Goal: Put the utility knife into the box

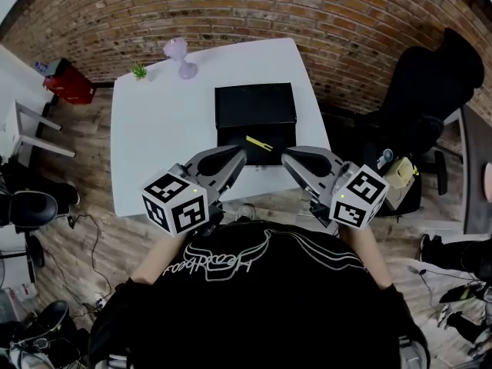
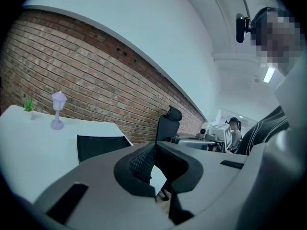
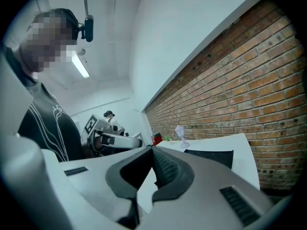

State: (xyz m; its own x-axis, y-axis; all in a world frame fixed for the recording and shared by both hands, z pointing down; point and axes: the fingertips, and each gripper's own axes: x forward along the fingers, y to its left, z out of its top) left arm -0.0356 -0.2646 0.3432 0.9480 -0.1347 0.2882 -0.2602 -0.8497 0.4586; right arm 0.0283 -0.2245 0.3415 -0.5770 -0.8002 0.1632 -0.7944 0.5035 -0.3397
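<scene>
A yellow utility knife (image 1: pixel 259 144) lies on the near, lower part of a black box (image 1: pixel 255 104) at the middle of the white table (image 1: pixel 161 129). Whether that part is the inside of the box I cannot tell. My left gripper (image 1: pixel 240 156) and right gripper (image 1: pixel 286 157) hover at the table's near edge, on either side of the knife and short of it. Both are shut with nothing between the jaws. The left gripper view shows the shut left gripper (image 2: pixel 154 145) before the box (image 2: pixel 103 146). In the right gripper view the shut right gripper (image 3: pixel 152 150) points past the box (image 3: pixel 211 156).
A purple goblet-shaped ornament (image 1: pixel 178 56) and a small green plant (image 1: pixel 139 71) stand at the table's far left corner. Beyond the table's right side is a black office chair (image 1: pixel 430 91), and a red container (image 1: pixel 69 83) sits on the floor at left. A brick wall runs behind.
</scene>
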